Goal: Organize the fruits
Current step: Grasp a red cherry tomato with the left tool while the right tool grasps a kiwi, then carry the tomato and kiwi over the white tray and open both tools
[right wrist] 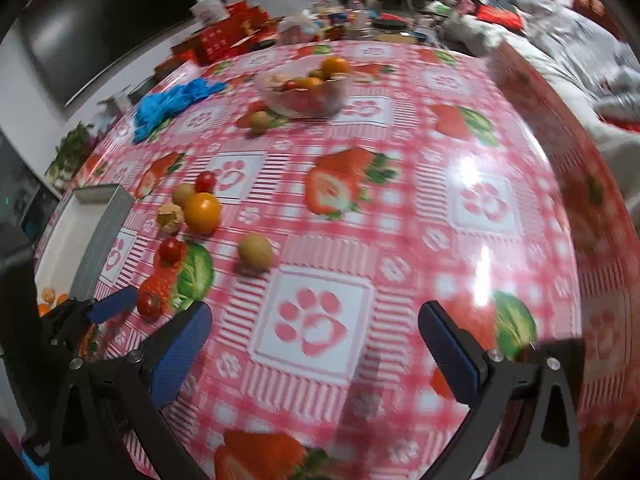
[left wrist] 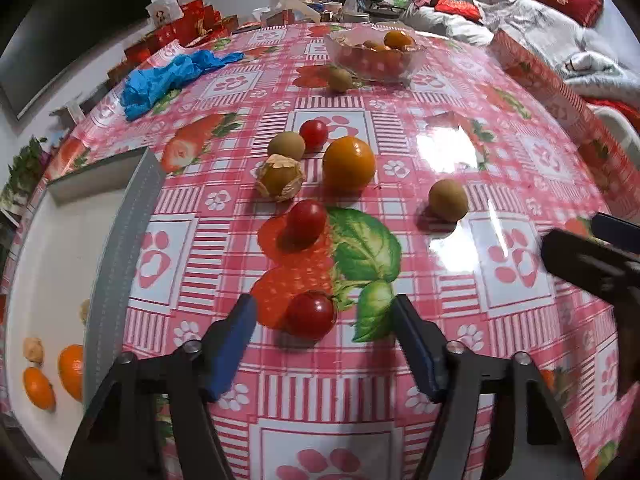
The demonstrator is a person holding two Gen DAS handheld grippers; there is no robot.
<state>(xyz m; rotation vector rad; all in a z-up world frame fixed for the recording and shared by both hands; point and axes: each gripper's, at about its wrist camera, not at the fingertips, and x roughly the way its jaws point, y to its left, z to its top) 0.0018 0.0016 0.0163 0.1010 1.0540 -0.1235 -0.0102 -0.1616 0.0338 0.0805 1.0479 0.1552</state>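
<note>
Pink cloth: a glossy pink-and-white checked plastic tablecloth [left wrist: 460, 208] with strawberry and paw prints covers the table; every place below is given from its big printed green leaf [left wrist: 364, 244]
Left gripper: the blue-padded left gripper [left wrist: 324, 312] hangs over the near edge of the leaf, jaws spread with a small red cherry tomato [left wrist: 311, 315] between them, pads not touching it
Right gripper: the blue-padded right gripper [right wrist: 316, 320] is to the right of the leaf, jaws wide apart over bare cloth, nothing between them
Loose fruit: a second red tomato [left wrist: 306, 220] lies at the leaf's far left edge; beyond it a large orange round fruit [left wrist: 349, 164], a papery-husked yellow berry [left wrist: 280, 178], a green-brown round fruit [left wrist: 286, 145] and a third tomato [left wrist: 314, 133]; another green-brown fruit [left wrist: 448, 200] sits right of the leaf
Tray: a white grey-rimmed tray [left wrist: 120, 248] left of the leaf holds small orange fruits [left wrist: 38, 388]
Bowl: a clear glass bowl [left wrist: 376, 54] of mixed fruit stands far beyond the leaf
</note>
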